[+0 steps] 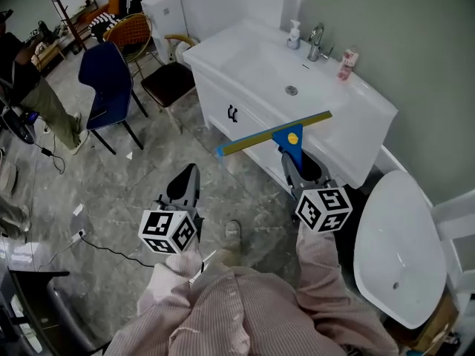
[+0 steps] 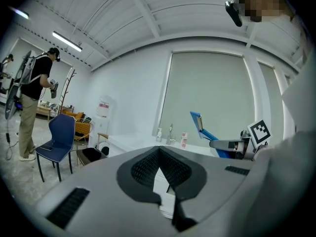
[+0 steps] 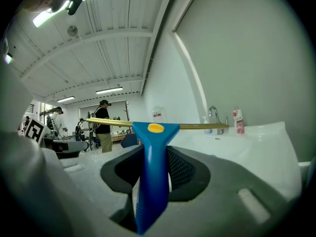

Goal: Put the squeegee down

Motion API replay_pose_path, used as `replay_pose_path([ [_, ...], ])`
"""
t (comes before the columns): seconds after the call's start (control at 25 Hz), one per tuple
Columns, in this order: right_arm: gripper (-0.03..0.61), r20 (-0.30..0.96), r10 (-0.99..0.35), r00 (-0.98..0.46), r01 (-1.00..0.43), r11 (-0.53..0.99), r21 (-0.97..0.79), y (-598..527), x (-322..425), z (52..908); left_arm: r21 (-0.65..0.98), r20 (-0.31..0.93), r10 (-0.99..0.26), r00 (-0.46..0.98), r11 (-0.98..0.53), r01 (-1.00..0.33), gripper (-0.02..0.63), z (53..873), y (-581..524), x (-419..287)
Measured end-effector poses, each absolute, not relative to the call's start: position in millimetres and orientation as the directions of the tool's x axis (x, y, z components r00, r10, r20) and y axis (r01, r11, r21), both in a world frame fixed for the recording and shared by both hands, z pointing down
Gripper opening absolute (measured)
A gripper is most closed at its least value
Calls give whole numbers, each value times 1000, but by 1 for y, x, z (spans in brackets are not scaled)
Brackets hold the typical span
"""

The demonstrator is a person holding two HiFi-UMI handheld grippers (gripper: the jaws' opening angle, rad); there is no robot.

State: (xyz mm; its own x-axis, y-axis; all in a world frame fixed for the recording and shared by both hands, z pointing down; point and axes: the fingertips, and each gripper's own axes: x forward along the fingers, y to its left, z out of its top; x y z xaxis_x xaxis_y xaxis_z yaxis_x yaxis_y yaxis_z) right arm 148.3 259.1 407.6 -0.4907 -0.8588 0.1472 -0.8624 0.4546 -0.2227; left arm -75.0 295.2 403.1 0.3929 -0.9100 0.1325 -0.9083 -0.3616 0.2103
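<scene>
You stand on a grey marbled tile floor (image 1: 148, 191) before a white vanity counter (image 1: 211, 58) with a chrome tap (image 1: 318, 41), set against a pale green wall (image 1: 401, 35). A blue chair (image 1: 107, 76) stands left, a white oval basin (image 1: 393, 228) lies right, and a strip light (image 2: 66, 41) glows on the white ceiling (image 2: 148, 14).

The grey stone floor (image 1: 148, 184) carries a long white sink cabinet (image 1: 367, 106). On the cabinet's top, along the back edge by the wall, stand a small soap bottle (image 1: 294, 34), a shiny tap (image 1: 317, 43) and a pink bottle (image 1: 346, 64), all in a row. On the floor at the cabinet's left end stands a chair with a dark seat (image 1: 169, 82). A blue chair (image 1: 107, 80) stands just beside it. A thin black cable (image 1: 111, 249) lies on the floor. A big white tub (image 1: 393, 251) sits near the cabinet's right end.
</scene>
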Motion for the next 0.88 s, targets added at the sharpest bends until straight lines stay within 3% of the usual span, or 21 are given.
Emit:
replay_pose_path([
  [0.88,135,196,-854,-483,-867,433,-249,76,101,425,238,151,-886,439,-398,-886,0,414,102,-113],
])
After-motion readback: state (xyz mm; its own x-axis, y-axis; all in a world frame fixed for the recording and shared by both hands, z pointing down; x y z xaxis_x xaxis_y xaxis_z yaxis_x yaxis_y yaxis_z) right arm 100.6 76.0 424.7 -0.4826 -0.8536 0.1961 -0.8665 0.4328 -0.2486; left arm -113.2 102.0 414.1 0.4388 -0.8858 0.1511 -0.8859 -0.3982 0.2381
